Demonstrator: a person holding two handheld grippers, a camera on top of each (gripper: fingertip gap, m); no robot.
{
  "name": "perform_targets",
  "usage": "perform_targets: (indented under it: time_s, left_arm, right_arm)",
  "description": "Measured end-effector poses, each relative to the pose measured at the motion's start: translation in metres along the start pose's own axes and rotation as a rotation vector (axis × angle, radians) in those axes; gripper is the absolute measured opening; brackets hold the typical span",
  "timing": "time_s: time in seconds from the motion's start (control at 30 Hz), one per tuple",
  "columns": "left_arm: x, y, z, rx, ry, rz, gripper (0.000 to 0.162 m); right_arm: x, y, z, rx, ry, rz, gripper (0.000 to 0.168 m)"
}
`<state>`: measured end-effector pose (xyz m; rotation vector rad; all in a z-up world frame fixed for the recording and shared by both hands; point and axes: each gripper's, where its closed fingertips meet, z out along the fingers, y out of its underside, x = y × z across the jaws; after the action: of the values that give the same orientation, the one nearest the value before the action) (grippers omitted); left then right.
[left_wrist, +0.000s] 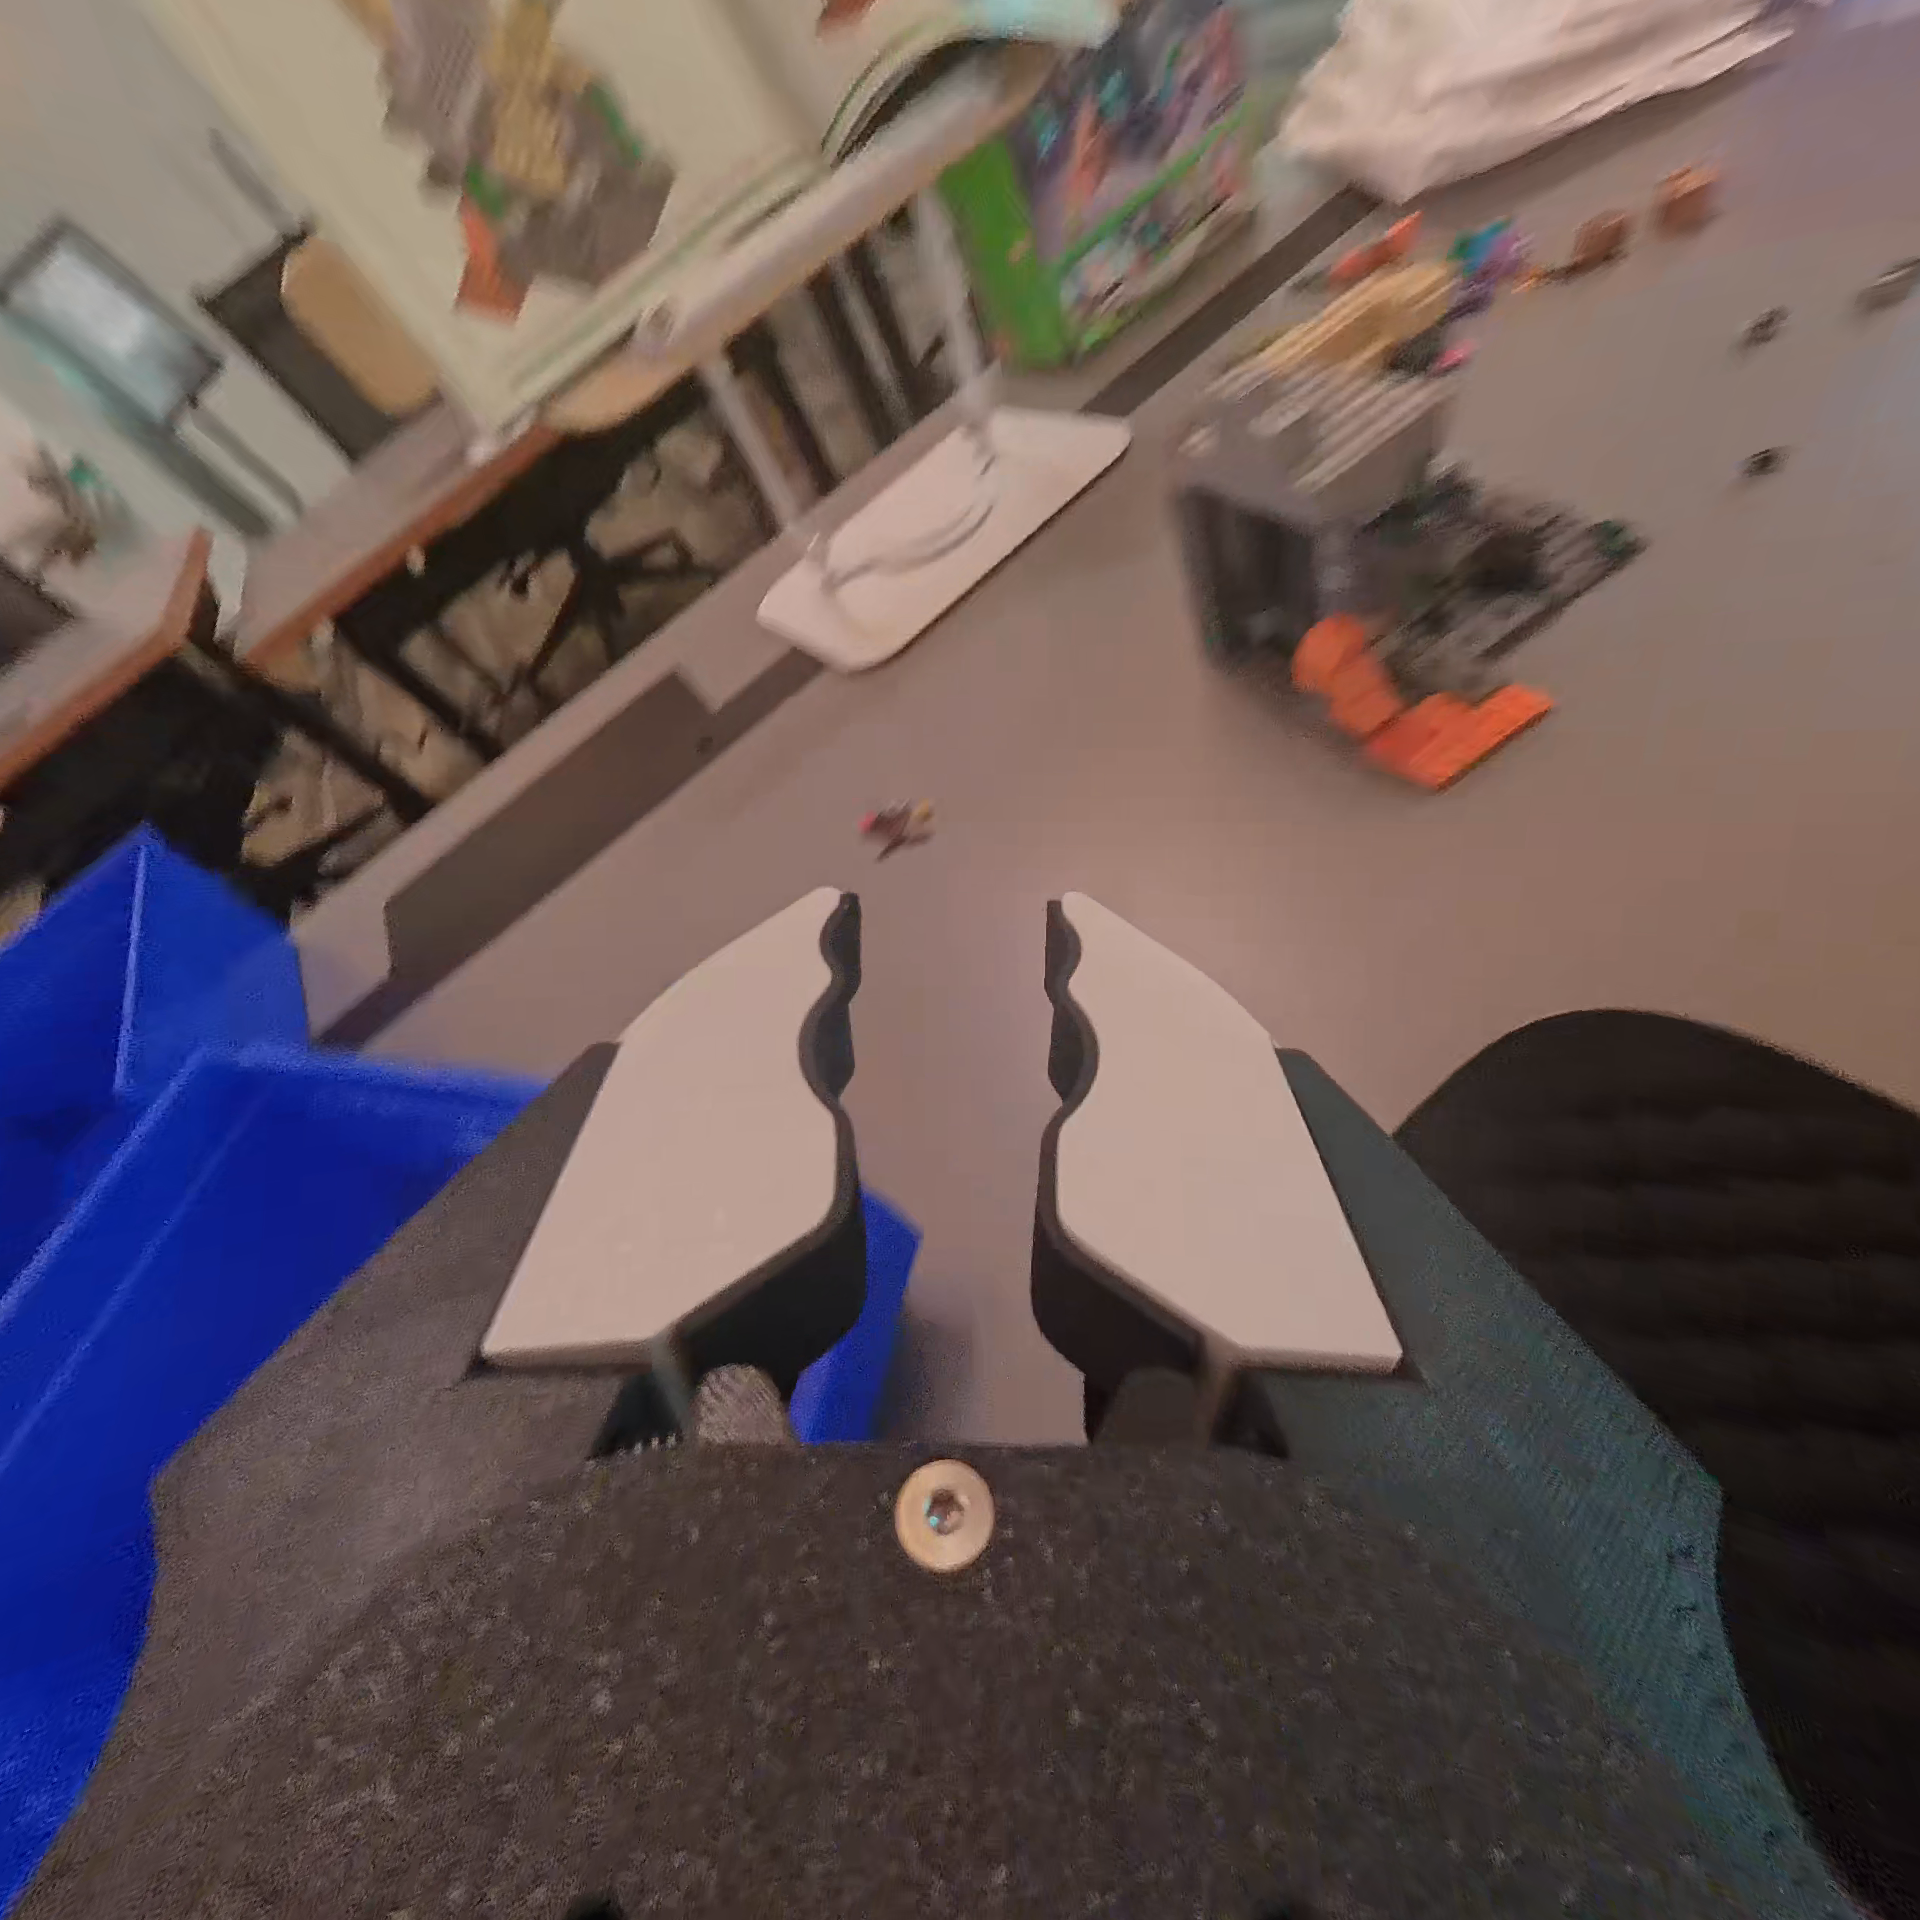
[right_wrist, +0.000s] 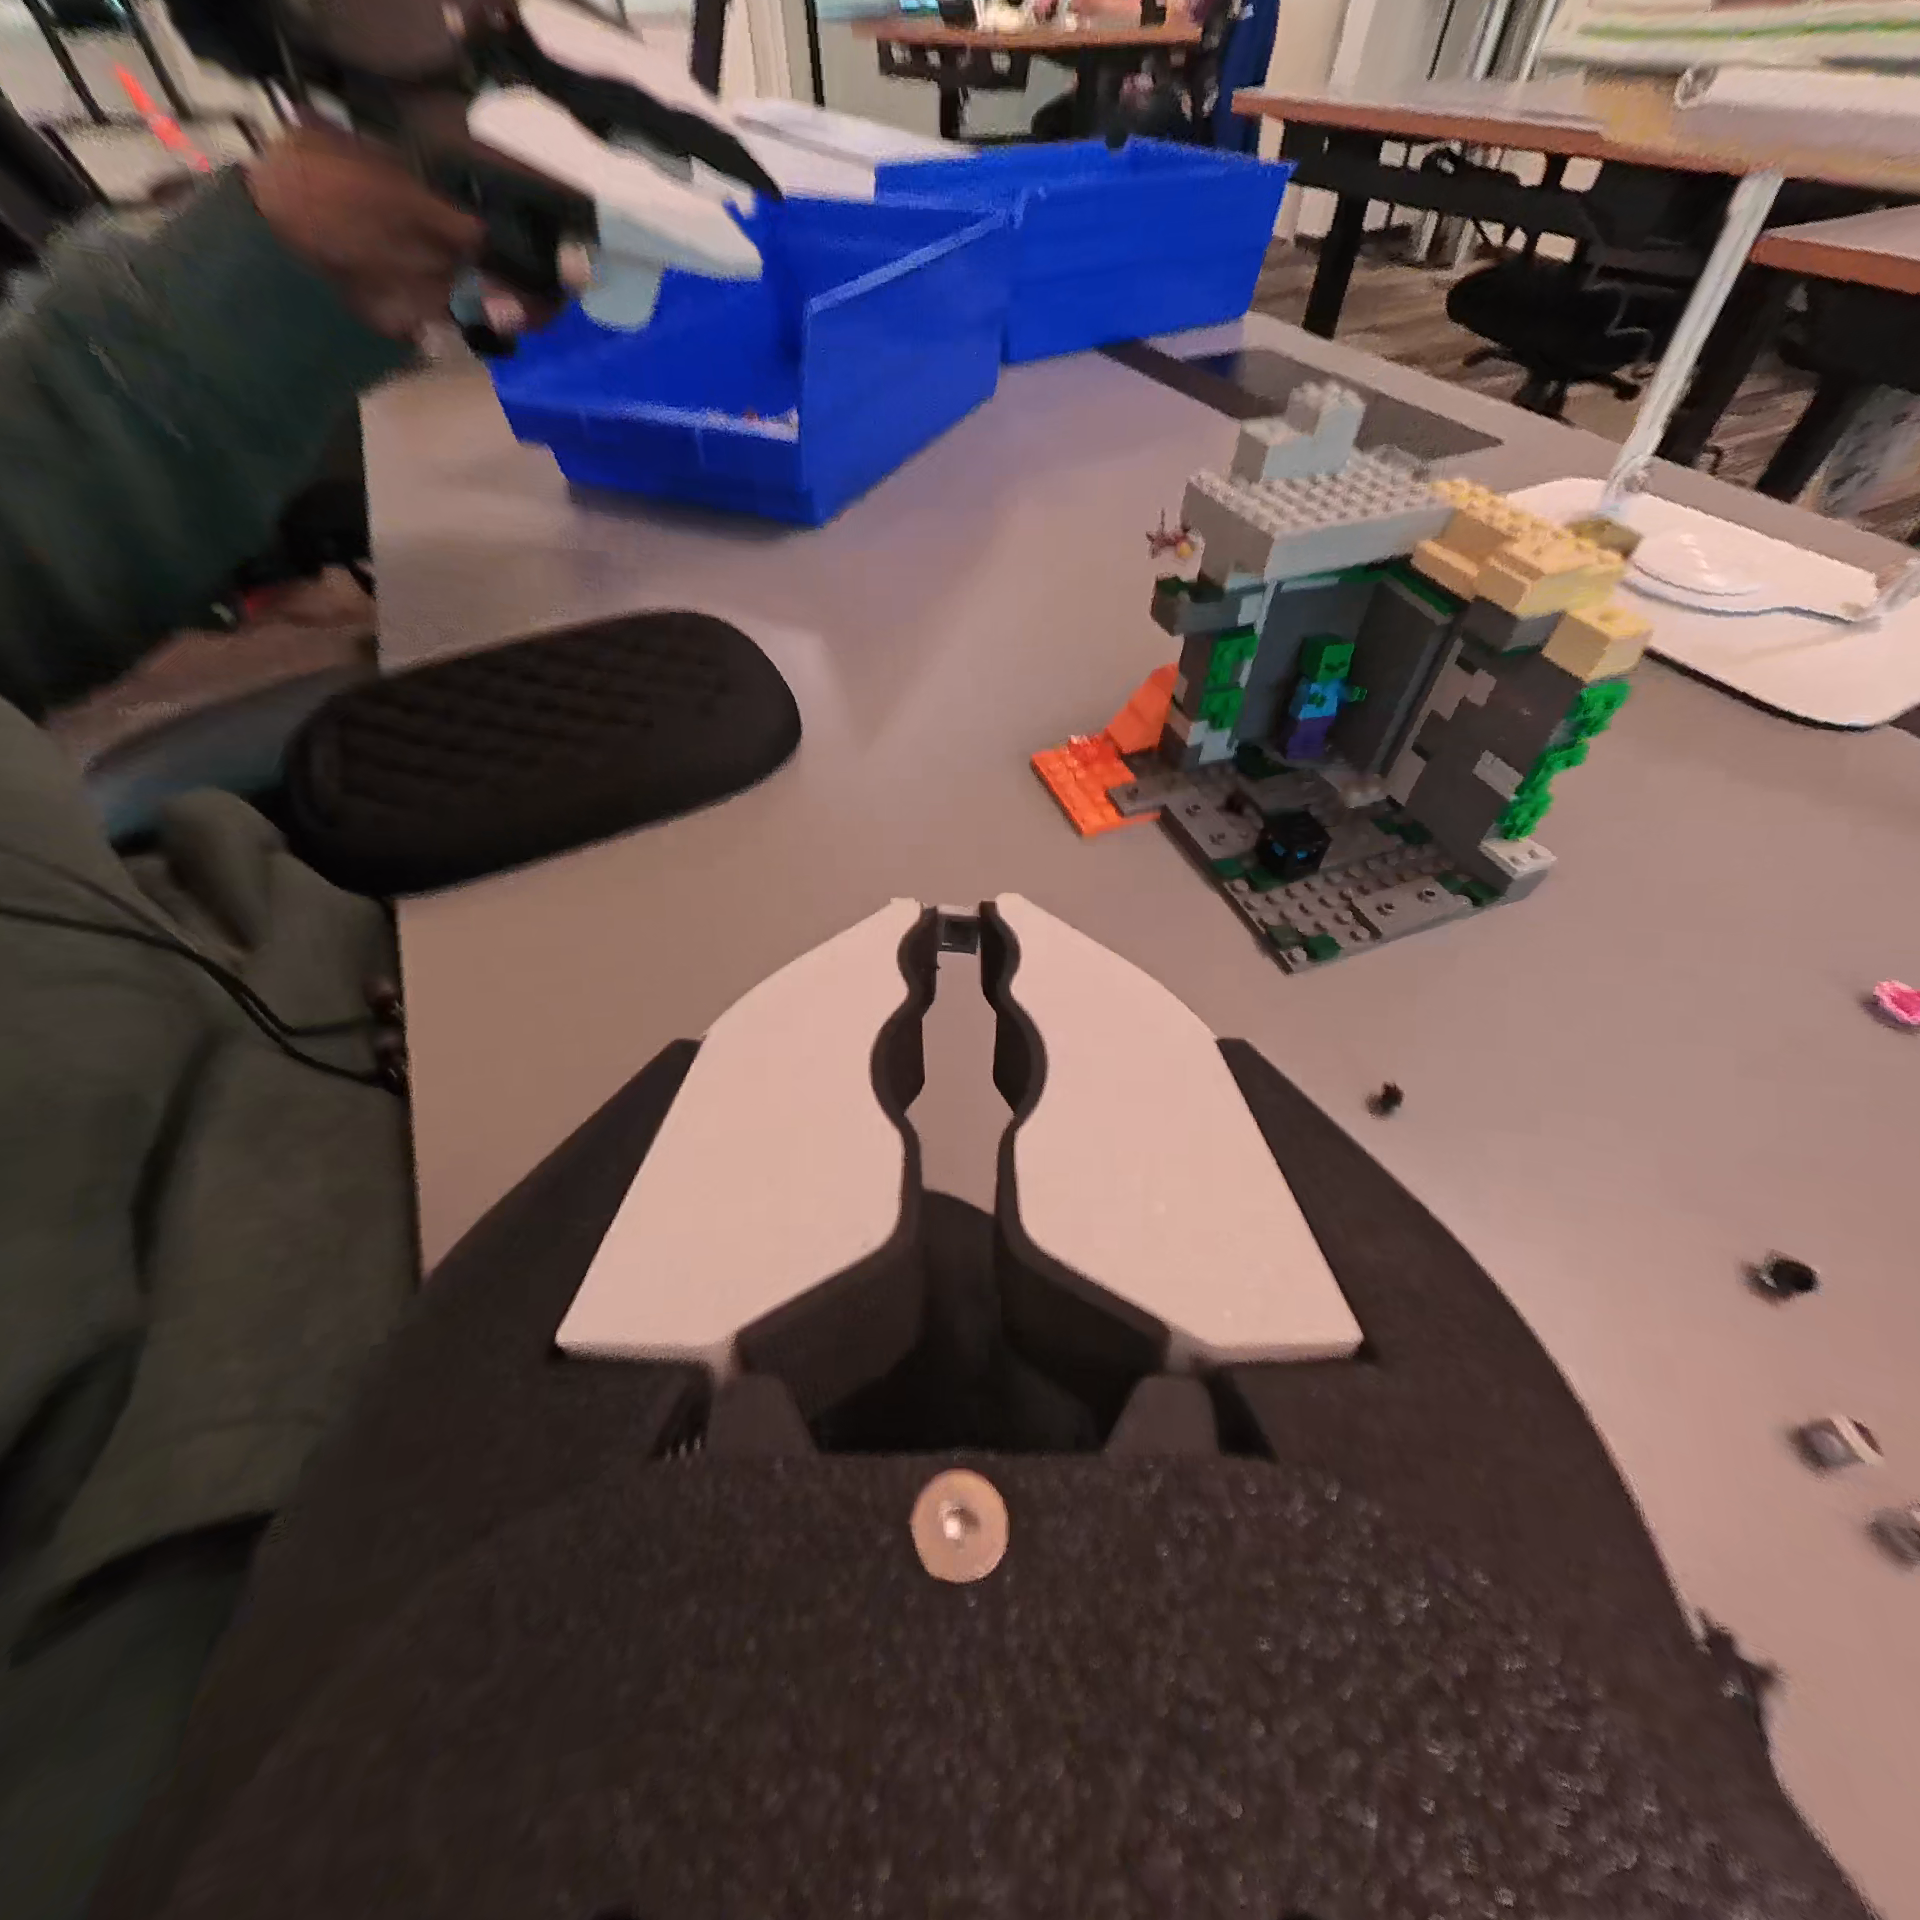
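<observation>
Left wrist view: left tool (left_wrist: 951, 914) hangs above the grey desk (left_wrist: 1195, 883) with its fingers apart and nothing between them. Blue bin (left_wrist: 208, 1143) sits just beside it on the left; a black padded armrest (left_wrist: 1683, 1195) lies on the right. Small dark and red piece (left_wrist: 899, 823) rests on the desk just ahead of the fingertips. Farther off stand a brick-built model (left_wrist: 1392, 540) with orange bricks at its foot and a white lamp base (left_wrist: 945, 530); this view is motion-blurred.

Right wrist view: right tool (right_wrist: 961, 914) is closed on a small dark piece (right_wrist: 958, 930) pinched at its fingertips, above the desk (right_wrist: 935, 644). Model (right_wrist: 1371, 707) stands ahead to the right, well apart. Left tool (right_wrist: 623, 223), held by a hand (right_wrist: 353, 239), hovers over the blue bin (right_wrist: 790, 353). Loose small pieces (right_wrist: 1782, 1276) lie scattered on the right.
</observation>
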<state>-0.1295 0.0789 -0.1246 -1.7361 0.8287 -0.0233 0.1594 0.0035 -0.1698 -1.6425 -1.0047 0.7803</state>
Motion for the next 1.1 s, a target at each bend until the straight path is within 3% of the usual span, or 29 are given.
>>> perform_targets:
  time_s: [0.27,0.4,0.7,1.1]
  left_arm:
    - [0.154,-0.074,0.012,0.321,0.224,0.345,0.036]
    - [0.205,-0.097,0.01,0.444,0.247,0.472,0.035]
    - [0.211,-0.112,0.004,0.561,0.063,0.664,0.011]
    - [0.211,-0.102,-0.005,0.569,0.08,0.687,0.007]
  right_arm:
    - [-0.032,-0.045,0.028,0.08,-0.137,-0.028,0.008]
    - [-0.052,-0.066,0.037,0.154,-0.263,0.052,0.008]
    - [-0.07,-0.075,0.041,0.227,-0.449,0.246,0.007]
    - [-0.075,-0.065,0.048,0.198,-0.498,0.341,0.012]
